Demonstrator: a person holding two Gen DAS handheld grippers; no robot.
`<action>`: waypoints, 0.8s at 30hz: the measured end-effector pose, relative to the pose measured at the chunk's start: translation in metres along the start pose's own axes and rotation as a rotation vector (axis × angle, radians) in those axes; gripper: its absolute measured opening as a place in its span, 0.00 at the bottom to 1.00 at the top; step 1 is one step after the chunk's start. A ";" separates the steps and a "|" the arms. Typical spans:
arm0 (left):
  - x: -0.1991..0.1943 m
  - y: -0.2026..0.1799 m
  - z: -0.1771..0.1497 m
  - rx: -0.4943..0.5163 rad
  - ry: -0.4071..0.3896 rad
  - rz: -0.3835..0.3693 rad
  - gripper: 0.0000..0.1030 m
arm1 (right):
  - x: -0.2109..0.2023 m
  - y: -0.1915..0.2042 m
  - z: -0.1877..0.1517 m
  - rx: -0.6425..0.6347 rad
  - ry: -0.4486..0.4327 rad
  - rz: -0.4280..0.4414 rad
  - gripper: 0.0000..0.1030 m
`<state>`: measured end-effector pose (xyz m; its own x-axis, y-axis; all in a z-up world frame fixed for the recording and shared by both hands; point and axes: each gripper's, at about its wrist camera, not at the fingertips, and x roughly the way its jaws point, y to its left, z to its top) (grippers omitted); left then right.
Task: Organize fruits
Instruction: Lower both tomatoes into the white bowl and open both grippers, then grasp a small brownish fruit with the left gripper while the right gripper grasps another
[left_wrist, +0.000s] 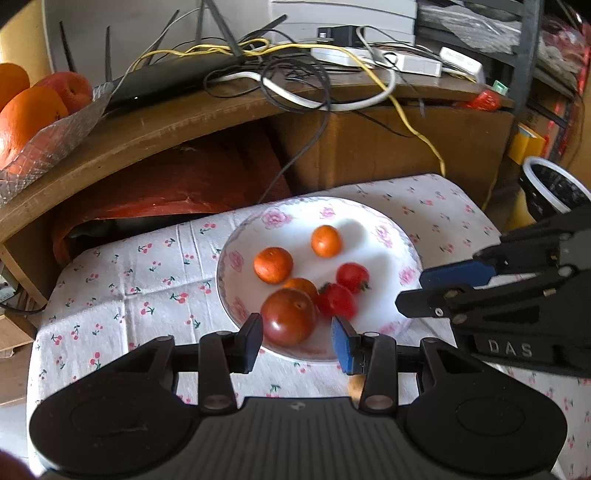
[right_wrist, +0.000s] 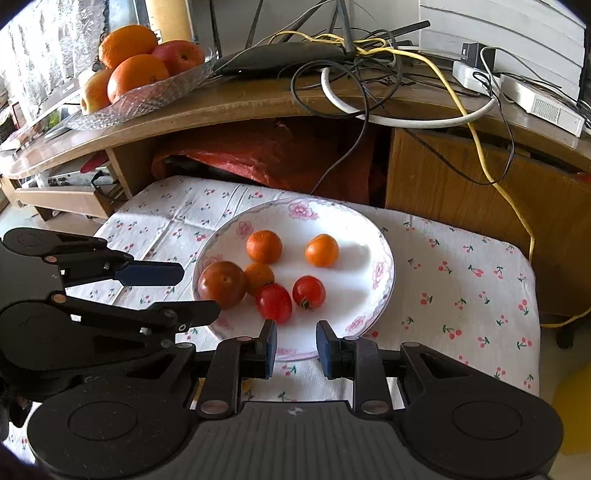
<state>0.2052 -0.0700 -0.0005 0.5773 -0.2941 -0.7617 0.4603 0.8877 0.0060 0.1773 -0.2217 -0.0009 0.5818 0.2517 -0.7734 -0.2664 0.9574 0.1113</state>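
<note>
A flowered tablecloth (right_wrist: 461, 280) holds a white plate (right_wrist: 354, 229) of six small fruits. The left gripper (left_wrist: 297, 338), jaws spread, frames the big dark tomato (left_wrist: 290, 315). The right gripper (right_wrist: 295, 345), also spread, waits at the rim. Next, likely: close gently on the tomato.

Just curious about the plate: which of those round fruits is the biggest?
The dark reddish-brown tomato at the plate's near edge. It is clearly larger and darker than the small orange and red fruits behind it, and sits right before the left tool.
</note>
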 end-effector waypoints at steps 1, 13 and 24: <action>-0.002 -0.001 -0.002 0.005 0.001 -0.003 0.47 | 0.000 0.001 -0.001 -0.003 0.004 0.003 0.20; -0.016 0.006 -0.026 0.040 0.043 -0.039 0.47 | 0.006 0.023 -0.016 -0.074 0.087 0.074 0.23; -0.019 0.007 -0.042 0.084 0.082 -0.069 0.47 | 0.028 0.035 -0.024 -0.116 0.142 0.102 0.23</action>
<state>0.1690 -0.0435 -0.0134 0.4871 -0.3207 -0.8123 0.5537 0.8327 0.0033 0.1663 -0.1847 -0.0338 0.4352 0.3163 -0.8430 -0.4101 0.9031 0.1272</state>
